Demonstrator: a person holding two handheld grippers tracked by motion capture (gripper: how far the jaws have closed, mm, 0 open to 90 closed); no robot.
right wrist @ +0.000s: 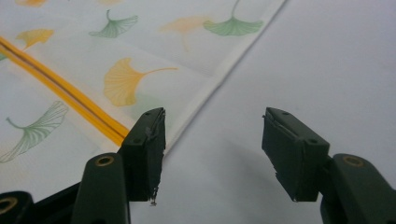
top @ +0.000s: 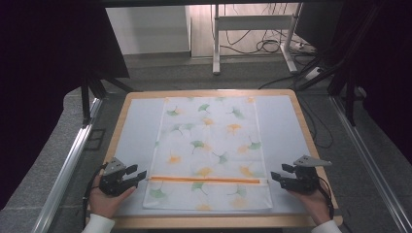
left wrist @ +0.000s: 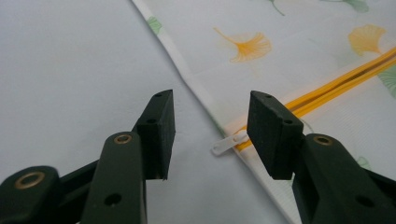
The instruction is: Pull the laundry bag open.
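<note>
Ginkgo-print fabric bag, flat on table, orange zipper near front edge

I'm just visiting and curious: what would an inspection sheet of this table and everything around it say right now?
Surface: wooden table under a pale mat.
Job's things: leaf-print cloth bag lying flat; orange zipper closed, white pull at its left end.
Clutter: nothing seen.
Grippers: left gripper open beside the pull; right gripper open at the bag's right edge; both empty.
Cables: black cables on the floor beyond.
Surroundings: white stand, metal rails.
</note>
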